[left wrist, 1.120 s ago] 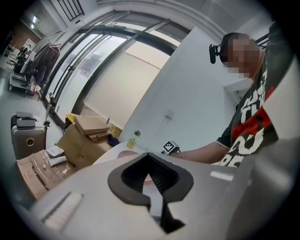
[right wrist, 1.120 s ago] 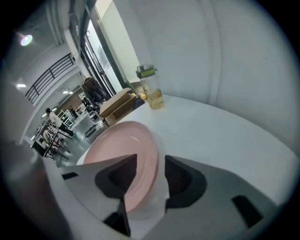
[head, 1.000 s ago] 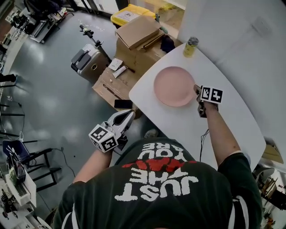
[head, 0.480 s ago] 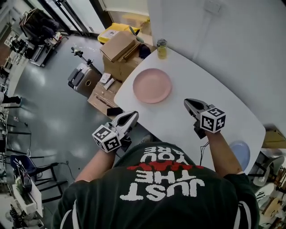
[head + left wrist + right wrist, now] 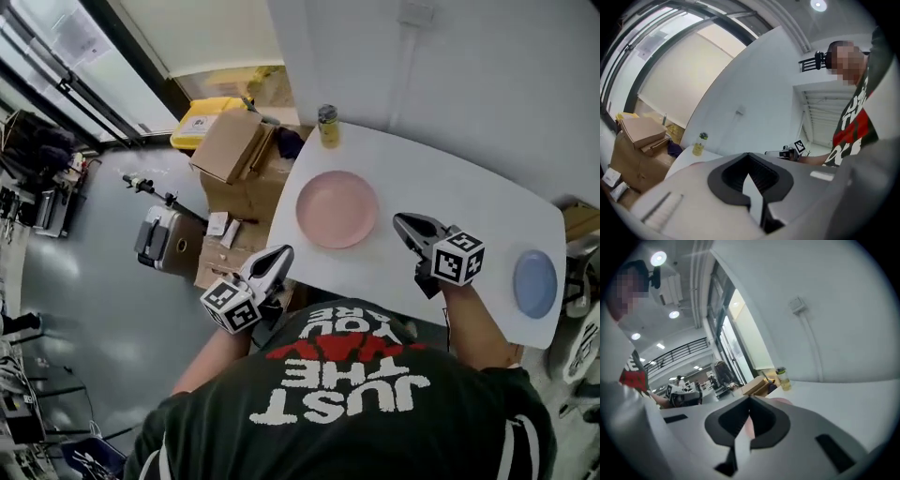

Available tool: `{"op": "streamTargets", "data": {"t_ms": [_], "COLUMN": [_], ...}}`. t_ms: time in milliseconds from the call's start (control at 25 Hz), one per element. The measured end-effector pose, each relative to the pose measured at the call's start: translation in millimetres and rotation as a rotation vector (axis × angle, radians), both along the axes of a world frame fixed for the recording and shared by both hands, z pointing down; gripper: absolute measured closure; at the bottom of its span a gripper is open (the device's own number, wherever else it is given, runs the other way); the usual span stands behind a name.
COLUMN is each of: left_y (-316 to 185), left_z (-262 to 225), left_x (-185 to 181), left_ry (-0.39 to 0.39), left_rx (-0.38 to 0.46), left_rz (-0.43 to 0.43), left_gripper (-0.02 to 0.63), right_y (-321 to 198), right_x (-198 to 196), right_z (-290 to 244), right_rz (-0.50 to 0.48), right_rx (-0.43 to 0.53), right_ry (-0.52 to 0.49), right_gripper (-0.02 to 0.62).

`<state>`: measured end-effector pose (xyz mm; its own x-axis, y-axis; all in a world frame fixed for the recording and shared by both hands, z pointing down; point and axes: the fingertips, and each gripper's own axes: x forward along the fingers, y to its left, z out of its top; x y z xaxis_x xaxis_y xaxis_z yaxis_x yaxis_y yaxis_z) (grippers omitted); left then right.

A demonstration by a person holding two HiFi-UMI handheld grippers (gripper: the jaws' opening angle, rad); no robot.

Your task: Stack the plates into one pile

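A pink plate (image 5: pixel 337 208) lies on the left part of the white table (image 5: pixel 450 192). Far from it, a smaller blue plate (image 5: pixel 534 283) lies at the table's right end. My right gripper (image 5: pixel 405 225) hovers over the table just right of the pink plate, shut and empty. In the right gripper view its closed tips (image 5: pixel 750 400) point toward the pink plate (image 5: pixel 782 402). My left gripper (image 5: pixel 277 257) is off the table's near left edge, over the floor, also shut with nothing in it (image 5: pixel 749 155).
A yellow-liquid bottle (image 5: pixel 327 125) stands at the table's far left corner, against the white wall. Cardboard boxes (image 5: pixel 234 145), a yellow bin (image 5: pixel 208 117) and a grey case (image 5: pixel 159 239) sit on the floor left of the table.
My right gripper has drawn back from the pink plate's right rim toward me. The view has swung right, bringing the blue plate into sight. The left gripper has hardly moved.
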<state>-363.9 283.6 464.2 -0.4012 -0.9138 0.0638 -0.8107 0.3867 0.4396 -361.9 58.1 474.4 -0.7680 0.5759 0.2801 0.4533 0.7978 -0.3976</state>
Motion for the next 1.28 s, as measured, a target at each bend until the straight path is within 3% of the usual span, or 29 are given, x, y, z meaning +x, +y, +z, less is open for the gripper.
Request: {"op": "streamTargets", "data": {"t_ms": [80,240,520,840,960,1160,1280], "left_y": [31,72,77,47,40,11,-8], "left_z": [-4,-15,-28,-9,35,133,182], "left_x": [-16,-50,-54,-44,-66,-110,-132], "left_ry": [-0.004,-0.043,-0.048,-0.022,0.067,0.335,0.473], "left_rx": [-0.020,-0.057,-0.005,-0.028,-0.126,-0.306,-0.379], "left_rz": [0.086,0.214,0.281,0.316,0.268,0.228,0.188], "left_gripper": [0.600,0.600,0.600,0.600,0.600,0.587,0.490], "right_y": [31,69,91,98,101,104,100], "right_x": [0,0,34,63,70,79,85], "right_z": [-5,-25,-44,-36,-28,-26,-22], "right_rz": [0.083,0.212,0.366,0.382,0.376,0.367,0.386], "right_rx": [-0.030,0.013,0.141,0.145,0.156,0.192,0.203], "right_ry": [0.010,-0.006,-0.065,-0.060,-0.039,-0.016,0.000], "right_gripper": [0.588,0.589,0.589,0.588,0.588,0.588,0.588]}}
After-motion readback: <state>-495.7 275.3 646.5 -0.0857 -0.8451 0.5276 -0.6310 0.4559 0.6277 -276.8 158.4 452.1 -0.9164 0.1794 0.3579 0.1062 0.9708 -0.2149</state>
